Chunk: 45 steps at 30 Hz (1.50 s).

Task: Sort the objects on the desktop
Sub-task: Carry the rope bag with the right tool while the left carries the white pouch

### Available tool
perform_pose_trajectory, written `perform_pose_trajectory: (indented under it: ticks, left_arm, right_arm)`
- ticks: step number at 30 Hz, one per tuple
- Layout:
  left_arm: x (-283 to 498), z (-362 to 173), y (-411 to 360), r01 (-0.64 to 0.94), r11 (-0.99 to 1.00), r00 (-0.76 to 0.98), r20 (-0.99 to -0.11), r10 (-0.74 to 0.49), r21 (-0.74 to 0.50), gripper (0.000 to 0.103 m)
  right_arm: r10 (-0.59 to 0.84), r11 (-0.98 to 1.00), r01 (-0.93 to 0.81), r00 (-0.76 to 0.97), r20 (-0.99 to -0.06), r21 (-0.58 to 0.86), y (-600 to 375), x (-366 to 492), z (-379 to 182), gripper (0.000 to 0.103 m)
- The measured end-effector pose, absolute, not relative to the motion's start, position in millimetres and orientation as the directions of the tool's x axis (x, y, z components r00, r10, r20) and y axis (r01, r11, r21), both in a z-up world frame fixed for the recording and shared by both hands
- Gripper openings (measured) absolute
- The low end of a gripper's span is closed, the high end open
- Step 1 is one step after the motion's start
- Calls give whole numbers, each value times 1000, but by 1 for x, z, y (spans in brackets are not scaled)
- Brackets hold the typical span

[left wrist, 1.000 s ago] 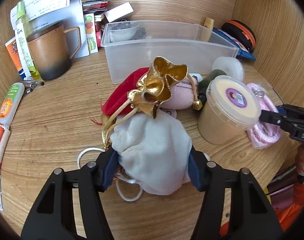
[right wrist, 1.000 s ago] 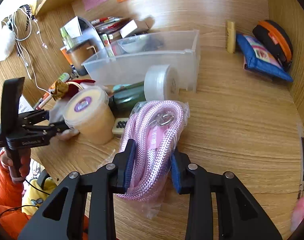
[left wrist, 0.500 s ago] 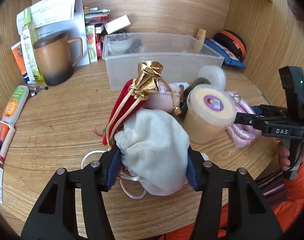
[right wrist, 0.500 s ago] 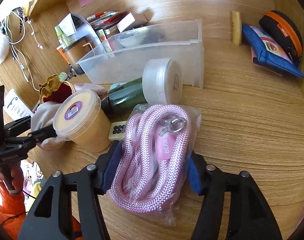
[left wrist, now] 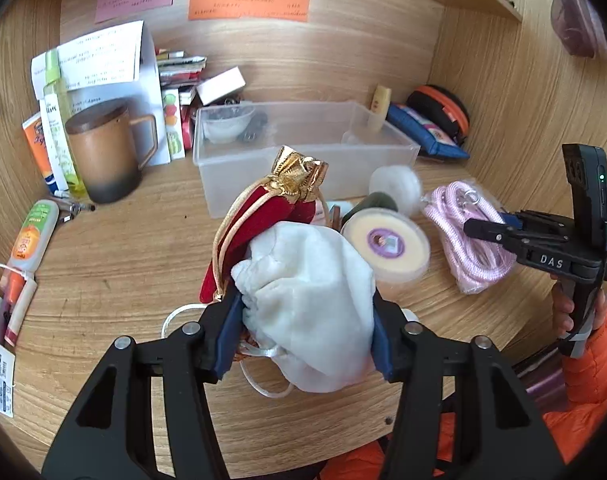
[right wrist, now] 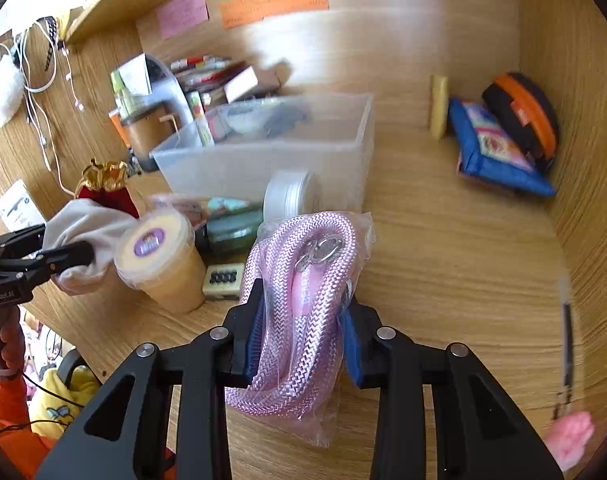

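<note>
Lifted white pouch (left wrist: 307, 304), clamped between jaws

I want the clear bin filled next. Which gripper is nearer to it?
Left, though only slightly. The left gripper, shut on the white pouch, sits just before the clear bin; the right gripper, clamping the pink rope, is farther.

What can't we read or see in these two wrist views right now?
- Sticky notes, left wrist: writing too small to read.
- Clear bin, right wrist: contents blurred behind its frosted wall.
- Green bottle, left wrist: mostly hidden behind the lidded tub.
- Red pouch, left wrist: lower part covered by the white pouch.
</note>
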State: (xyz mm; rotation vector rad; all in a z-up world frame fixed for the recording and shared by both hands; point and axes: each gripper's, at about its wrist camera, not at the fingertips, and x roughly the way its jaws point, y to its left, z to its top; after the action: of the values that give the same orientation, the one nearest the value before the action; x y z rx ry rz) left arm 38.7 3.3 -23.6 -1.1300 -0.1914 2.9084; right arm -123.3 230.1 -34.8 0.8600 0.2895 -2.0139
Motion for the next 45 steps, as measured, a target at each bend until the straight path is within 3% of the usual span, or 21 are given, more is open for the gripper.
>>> perform_pose_trajectory:
  ticks: [4,12,19,27,45]
  left_arm:
    - [39,-16,0,12,-987,-749,-655,97,-160,54]
    - [35,-19,-39,16,-935,-742,-631,227,-355,54]
    - [41,-26,-47,2,-905,-741,-608,284,-426,54]
    - [31,-1,-42,10,-941,-776,-596,207,-339,54]
    - [-20,22,-54,8,-948,-796,-576,187,-319,54]
  right_arm:
    - [-663,-575,810,-377,-647,117,236,-124,-19,30]
    - [-680,-563,820,-393,-619,99,237,-122,-2,30]
    - [-682,-552,830,-394,-616,80,231,-120,2,30]
    - [-687,-543,837,-399,-607,65,220,-122,9,30]
    - [-725,-518,852,-391,-568,76,189,-149,33,30]
